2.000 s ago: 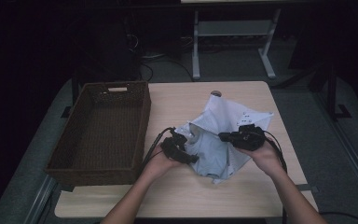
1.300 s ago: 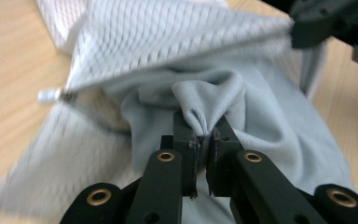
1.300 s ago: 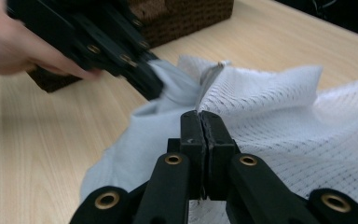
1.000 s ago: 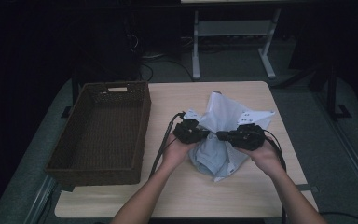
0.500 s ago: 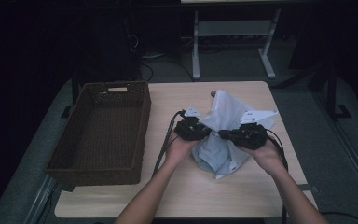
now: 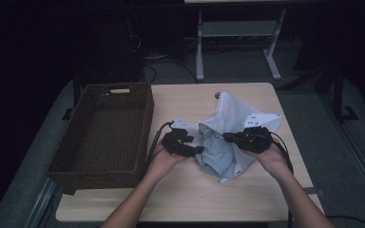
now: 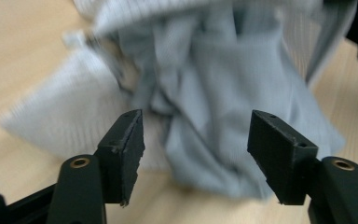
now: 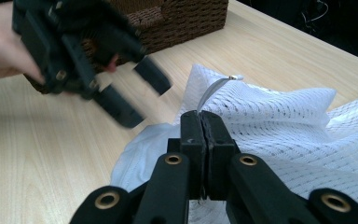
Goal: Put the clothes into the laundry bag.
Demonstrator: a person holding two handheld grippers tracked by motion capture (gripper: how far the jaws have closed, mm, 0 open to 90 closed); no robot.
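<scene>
Table (image 6: 185,199): pale wood, centre frame, high view. On it: wicker basket (image 6: 102,135) at left edge; crumpled white-blue cloth (image 6: 228,137) right of centre; small dark round thing (image 6: 217,96) at far edge, touching cloth.

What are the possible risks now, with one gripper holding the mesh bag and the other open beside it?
1. The right gripper is shut on a thin white zipper pull of the white mesh bag; such a small hold might slip or strain.
2. The left gripper, whose jaws have just been opening with nothing clamped, leaves the grey-blue garment loose, so it may slide out of the bag.
</scene>
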